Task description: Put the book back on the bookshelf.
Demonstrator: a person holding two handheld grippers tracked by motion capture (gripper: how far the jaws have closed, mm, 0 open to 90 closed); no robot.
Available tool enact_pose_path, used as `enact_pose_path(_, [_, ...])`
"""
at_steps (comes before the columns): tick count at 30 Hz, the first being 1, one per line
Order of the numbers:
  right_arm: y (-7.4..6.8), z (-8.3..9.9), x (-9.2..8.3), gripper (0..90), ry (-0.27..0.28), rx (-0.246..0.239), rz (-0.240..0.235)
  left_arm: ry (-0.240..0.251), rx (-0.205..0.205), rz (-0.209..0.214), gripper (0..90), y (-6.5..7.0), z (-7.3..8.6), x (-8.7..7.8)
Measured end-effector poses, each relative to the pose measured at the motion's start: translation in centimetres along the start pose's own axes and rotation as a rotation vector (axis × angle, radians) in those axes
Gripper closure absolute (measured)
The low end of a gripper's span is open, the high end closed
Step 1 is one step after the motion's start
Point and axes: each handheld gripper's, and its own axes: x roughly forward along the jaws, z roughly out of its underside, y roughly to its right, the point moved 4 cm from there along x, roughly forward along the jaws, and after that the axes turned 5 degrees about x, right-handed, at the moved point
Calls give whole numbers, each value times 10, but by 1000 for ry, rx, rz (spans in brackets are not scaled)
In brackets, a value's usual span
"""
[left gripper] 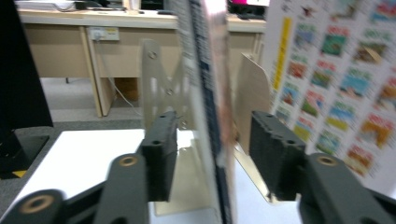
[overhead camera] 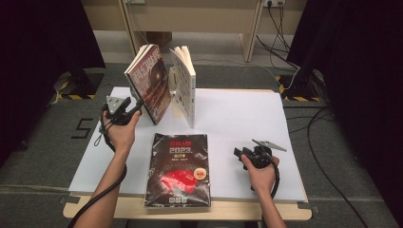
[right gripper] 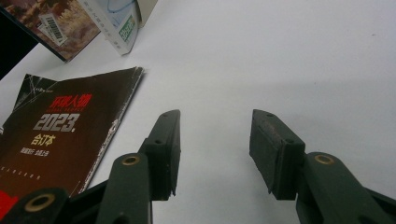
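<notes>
A dark book (overhead camera: 178,170) bearing red lettering and a red patch is lying on the white tabletop (overhead camera: 237,123); a white book (overhead camera: 184,85) is showing rows of colourful pictures.

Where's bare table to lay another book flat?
Free: the white table right of the flat book, from the standing books to the right tool. Also the front-left corner beside the flat book. Crowded: back left, around the left tool.
</notes>
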Motion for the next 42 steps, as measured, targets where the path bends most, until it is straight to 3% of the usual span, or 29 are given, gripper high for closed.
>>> enact_pose_path(5, [0, 0, 1, 541, 2, 0, -1, -11, -20, 10, 446, -7, -5, 14])
enact_pose_path(12, [2, -1, 0, 540, 4, 3, -1, -35, -52, 46, 506, -9, -13, 33])
enact_pose_path(19, [2, 0, 0, 540, -4, 11, -3, -51, -49, 76, 582, 0, -21, 45])
enact_pose_path(30, [4, 0, 1, 540, -8, 12, -10, -68, -72, 81, 675, 7, -23, 57])
enact_pose_path(34, [4, 1, 1, 539, -11, 17, -10, -73, -60, 102, 735, 12, -24, 57])
enact_pose_path(38, [5, 1, 1, 540, -9, 9, -7, -68, -53, 92, 751, 16, -25, 58])
enact_pose_path(42, [6, 0, 1, 540, -6, 15, -7, -61, -11, 76, 753, 26, -29, 59])
